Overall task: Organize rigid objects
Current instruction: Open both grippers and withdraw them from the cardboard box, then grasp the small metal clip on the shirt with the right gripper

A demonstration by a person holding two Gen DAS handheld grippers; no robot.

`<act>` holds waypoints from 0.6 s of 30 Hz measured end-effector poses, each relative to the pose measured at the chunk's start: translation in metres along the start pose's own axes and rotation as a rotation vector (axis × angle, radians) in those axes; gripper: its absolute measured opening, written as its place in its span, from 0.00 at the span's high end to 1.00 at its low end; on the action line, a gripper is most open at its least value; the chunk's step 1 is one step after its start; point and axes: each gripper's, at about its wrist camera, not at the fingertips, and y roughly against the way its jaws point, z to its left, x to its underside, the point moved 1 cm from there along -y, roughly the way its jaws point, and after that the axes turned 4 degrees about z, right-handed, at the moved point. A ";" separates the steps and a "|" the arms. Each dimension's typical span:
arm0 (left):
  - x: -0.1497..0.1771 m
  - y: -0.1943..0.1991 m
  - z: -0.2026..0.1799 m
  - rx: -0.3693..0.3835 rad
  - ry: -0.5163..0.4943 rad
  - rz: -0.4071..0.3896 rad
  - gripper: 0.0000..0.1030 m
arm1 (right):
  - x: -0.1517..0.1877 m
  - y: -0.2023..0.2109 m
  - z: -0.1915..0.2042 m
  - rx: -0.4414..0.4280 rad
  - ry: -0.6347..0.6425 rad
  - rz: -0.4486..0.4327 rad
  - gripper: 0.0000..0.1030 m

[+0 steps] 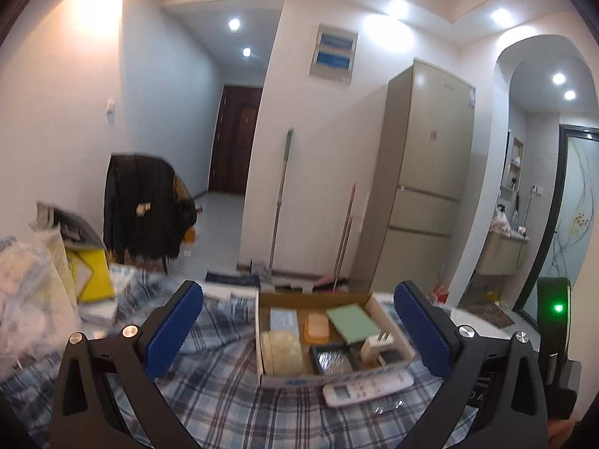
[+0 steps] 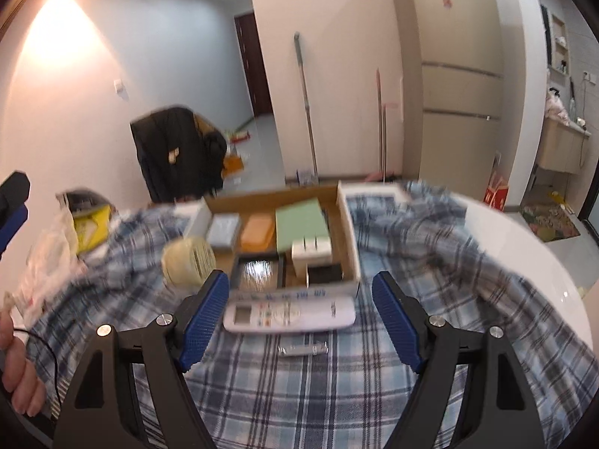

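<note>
Plaid-checked fabric (image 2: 299, 393) covers the work surface, carrying one open rectangular cardboard box (image 2: 346, 232) of rigid items and, touching its near wall, one white plastic remote control (image 2: 290, 314); left gripper (image 1: 299, 333) and right gripper (image 2: 299, 318) both gape empty.

Round white table (image 2: 524, 247) draped with blue plaid cloth (image 2: 299, 393), bearing cardboard box (image 2: 346, 232), white remote control (image 2: 290, 314), and plastic bags (image 1: 26, 292).
</note>
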 end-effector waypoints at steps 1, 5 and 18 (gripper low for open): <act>0.005 -0.007 0.002 -0.001 0.006 0.017 0.00 | 0.004 -0.008 0.000 -0.002 0.002 0.027 0.24; 0.038 -0.032 0.014 -0.069 0.079 0.082 0.00 | 0.023 -0.037 0.001 -0.009 0.031 0.121 0.25; 0.051 -0.048 0.031 -0.084 0.138 0.133 0.00 | 0.050 -0.083 0.004 -0.057 0.089 0.279 0.41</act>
